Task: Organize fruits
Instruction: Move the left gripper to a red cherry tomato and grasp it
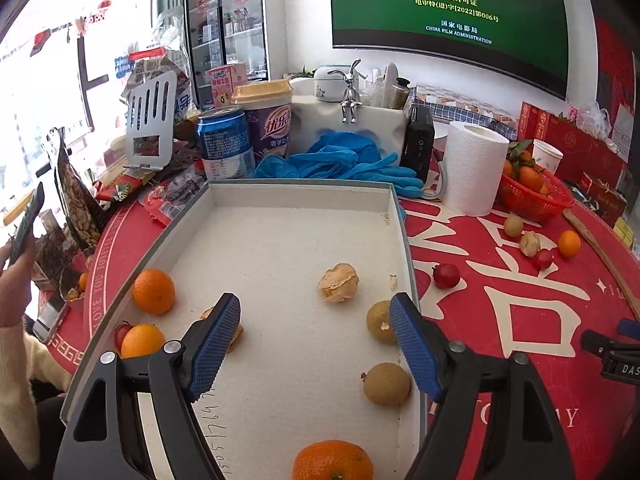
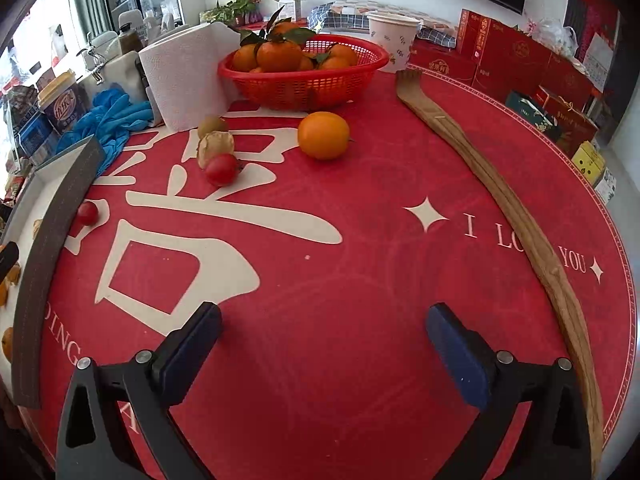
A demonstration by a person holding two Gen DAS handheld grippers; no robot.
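Fruit lies split between a shallow grey-rimmed cardboard tray (image 1: 216,196) and the red printed bench (image 2: 360,264). In the tray's pale bed sit three smooth, bright mandarins (image 1: 153,291), two dull tan longans (image 1: 386,384) with rough skin, and a papery, husk-wrapped physalis (image 1: 338,282); another husked fruit is half hidden behind the left tool's (image 1: 316,344) near finger. That tool hangs over the tray with its blue-padded jaws well apart and nothing between them. Just outside the tray's right wall rests a small glossy red fruit (image 1: 446,275). In the right wrist view, the right tool (image 2: 324,356) hovers above bare bench, jaws spread as wide as they go and empty. Ahead of it lie a loose mandarin (image 2: 323,135), a red fruit (image 2: 221,169) touching a husked physalis (image 2: 214,147), and a longan (image 2: 212,125) beside a paper towel roll (image 2: 184,80). Behind stands a red mesh basket (image 2: 304,84) of leafy mandarins.
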